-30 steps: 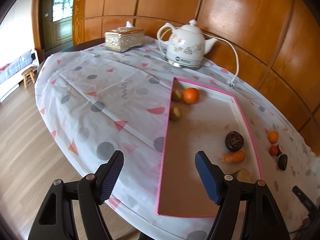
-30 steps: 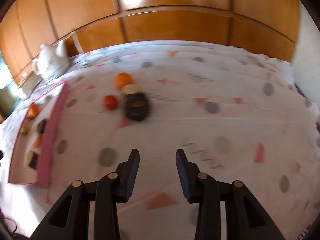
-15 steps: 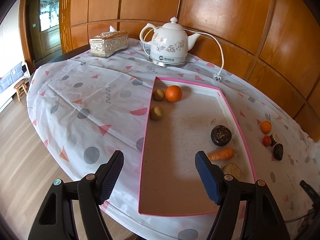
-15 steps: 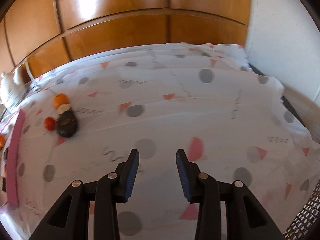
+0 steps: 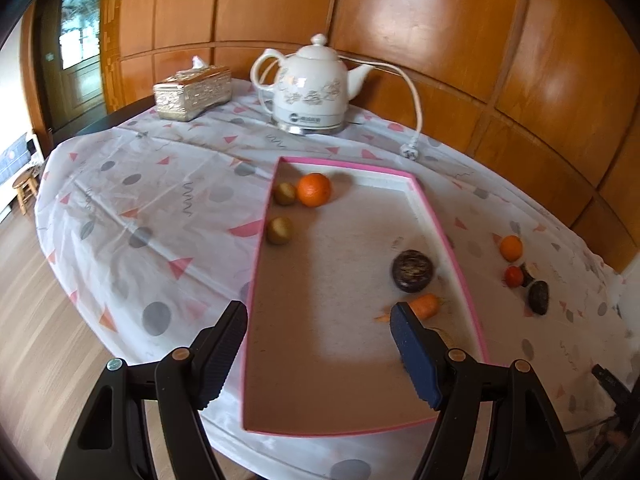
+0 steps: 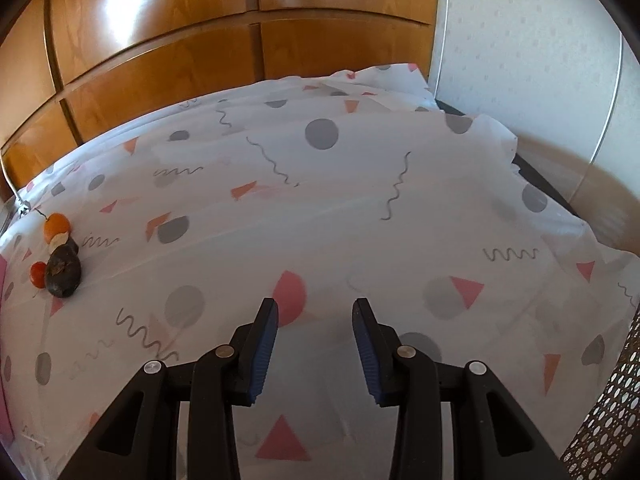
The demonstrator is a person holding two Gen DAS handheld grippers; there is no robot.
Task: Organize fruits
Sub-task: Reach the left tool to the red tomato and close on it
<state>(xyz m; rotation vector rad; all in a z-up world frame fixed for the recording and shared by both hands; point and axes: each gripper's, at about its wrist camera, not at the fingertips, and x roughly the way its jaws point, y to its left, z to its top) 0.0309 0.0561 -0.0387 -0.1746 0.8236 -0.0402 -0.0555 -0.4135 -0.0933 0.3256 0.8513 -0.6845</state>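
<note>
A pink-rimmed tray (image 5: 452,248) lies on the patterned tablecloth. It holds an orange (image 5: 314,189), two kiwis (image 5: 285,193) (image 5: 279,230), a dark round fruit (image 5: 412,270) and a carrot (image 5: 424,306). My left gripper (image 5: 316,320) hangs open over the tray's near half, nothing between its fingers. Right of the tray, on the cloth, lie a small orange (image 5: 511,247), a red fruit (image 5: 513,276) and a dark avocado (image 5: 538,297). The right wrist view shows the same small orange (image 6: 56,225), red fruit (image 6: 38,274) and avocado (image 6: 63,271) at far left. My right gripper (image 6: 315,310) is open and empty over bare cloth.
A white ceramic kettle (image 5: 312,92) with its cord and plug (image 5: 410,153) stands behind the tray, a silver tissue box (image 5: 192,92) to its left. Wood panelling backs the table. A white wall (image 6: 532,60) and a perforated chair edge (image 6: 600,428) lie to the right.
The right gripper has swung right, so the loose fruits slid from the view's middle to its far left. The left gripper's view shifted and rolled slightly over the tray. Neither gripper's opening changed.
</note>
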